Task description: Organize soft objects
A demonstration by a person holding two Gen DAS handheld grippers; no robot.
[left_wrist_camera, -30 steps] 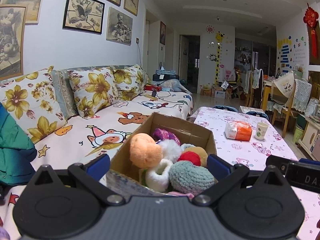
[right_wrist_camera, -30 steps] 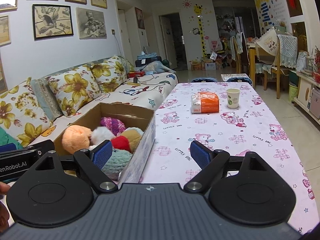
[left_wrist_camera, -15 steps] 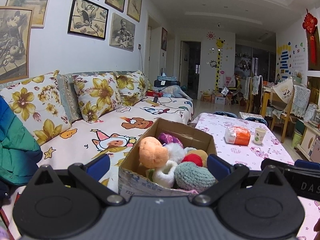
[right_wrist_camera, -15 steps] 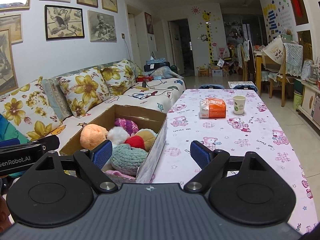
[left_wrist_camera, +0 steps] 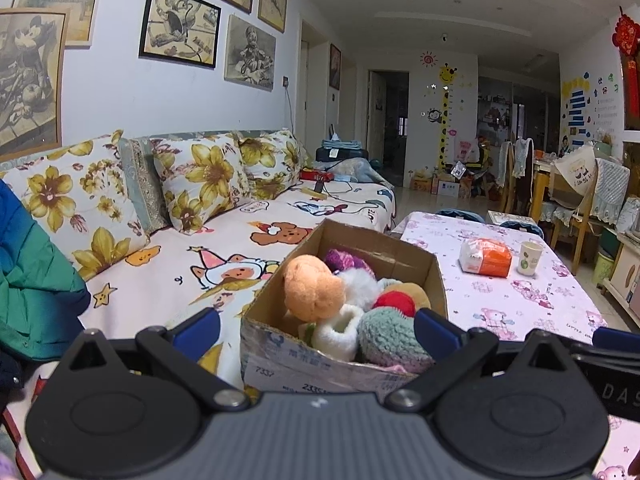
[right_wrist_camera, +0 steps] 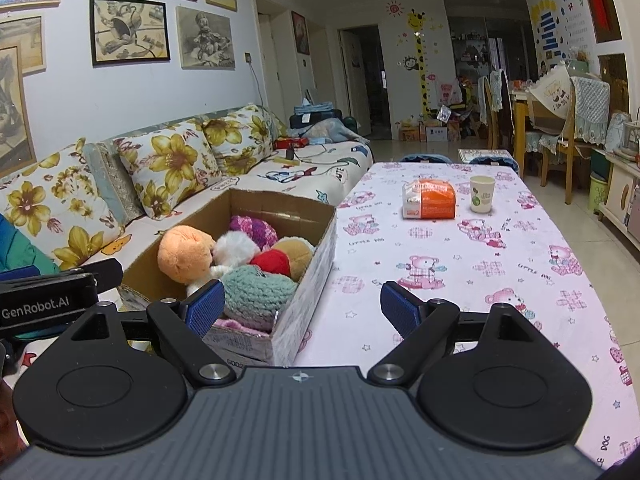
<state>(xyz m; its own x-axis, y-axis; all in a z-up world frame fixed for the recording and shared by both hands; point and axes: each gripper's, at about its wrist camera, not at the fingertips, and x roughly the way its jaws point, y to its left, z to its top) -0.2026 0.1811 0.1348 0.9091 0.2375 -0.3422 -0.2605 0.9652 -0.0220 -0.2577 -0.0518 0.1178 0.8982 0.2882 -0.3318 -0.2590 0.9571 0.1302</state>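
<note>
A long worktop under a pale pink cloth printed with bears and stars runs away toward 12 o'clock in the right wrist view. Beside it, at 10 o'clock, stands a sofa with a cartoon-print cover and yellow-flowered cushions; framed sketches hang on the white wall above. A doorway and a giraffe height chart close the far end of the room.

On the worktop's left edge sits an open cardboard box, its corrugated walls scuffed and taped. It is heaped with soft objects: an orange plush ball, a white fluffy one, a purple knitted piece, a smooth red ball, a tan plush and a nubbly grey-green knitted lump nearest the camera.

Farther along, at 1 o'clock, lie an orange-and-white soft pack and, just beside it, a paper cup standing upright.

The right claw is spread wide and holds nothing (its blue ribbed pads flank the box's near right corner). The left claw is likewise apart and empty, with the box between its tips in view. A green-blue padded garment lies at 9 o'clock.
</note>
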